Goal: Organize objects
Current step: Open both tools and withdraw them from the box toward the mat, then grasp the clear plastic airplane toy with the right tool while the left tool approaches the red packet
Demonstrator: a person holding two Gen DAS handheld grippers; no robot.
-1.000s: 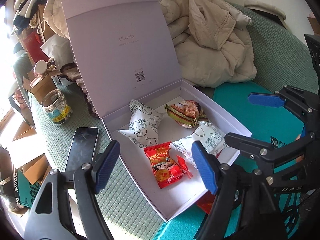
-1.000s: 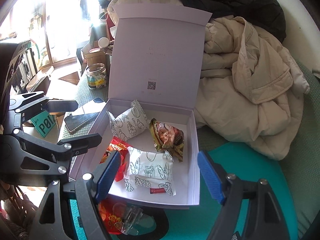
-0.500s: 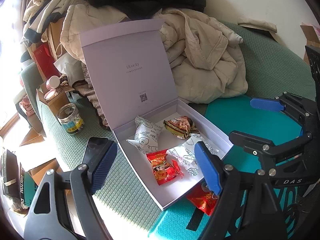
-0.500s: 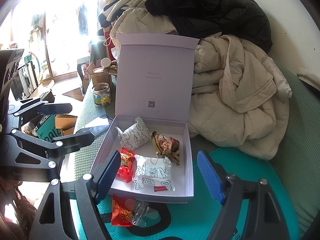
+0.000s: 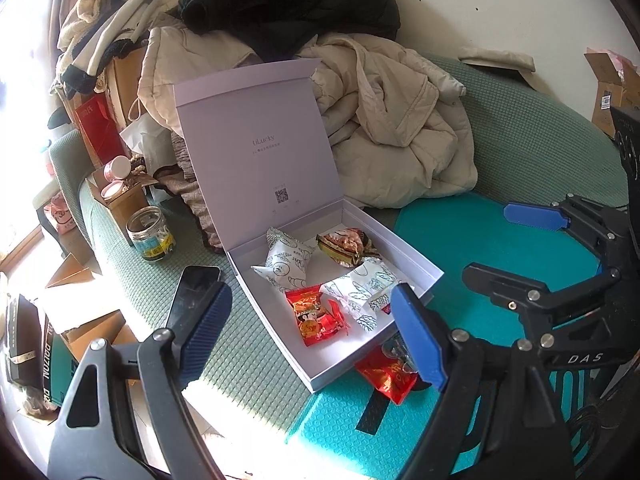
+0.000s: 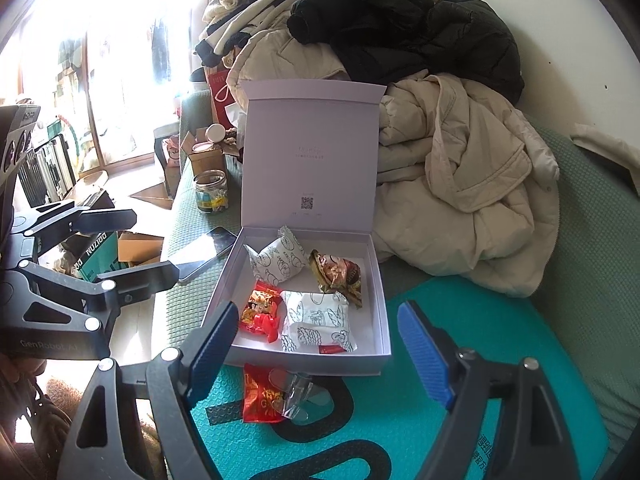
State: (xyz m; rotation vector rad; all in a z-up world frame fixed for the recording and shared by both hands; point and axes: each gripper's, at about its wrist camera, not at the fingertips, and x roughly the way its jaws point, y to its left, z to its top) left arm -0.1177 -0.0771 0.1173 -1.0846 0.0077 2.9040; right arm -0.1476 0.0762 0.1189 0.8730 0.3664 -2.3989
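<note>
**Box mostly packed, one red packet still outside**

Though four snacks already lie inside the open box (image 6: 382,312), the job does not look finished. Going left to right across the sofa (image 6: 580,208): a jar (image 6: 210,191) stands by the sofa's far end, and a phone (image 6: 204,252) lies flat just beside the box's left wall; neither is in the box, and whether they belong to the tidying I cannot tell. Inside the box, a red snack (image 6: 259,309) sits at the front left, a white printed pouch (image 6: 276,260) behind it, a second white pouch (image 6: 316,320) at the front middle, and a brown wrapper (image 6: 338,276) toward the back right. The lid (image 6: 312,156) stands upright against a heap of coats (image 6: 452,172).

Outside the box, a red packet (image 6: 258,396) lies on the teal mat (image 6: 460,312), touching the box's front wall, with something clear and plastic resting on it; what that item is I cannot make out.

The left gripper (image 5: 312,332) is released, holding nothing, and hangs above the box's front-left corner. The right gripper (image 6: 316,356) is likewise spread wide and empty, poised over the box's front edge and the packet below.

By my reading, what is left is putting the red packet and the clear item in, then perhaps closing the lid.
</note>
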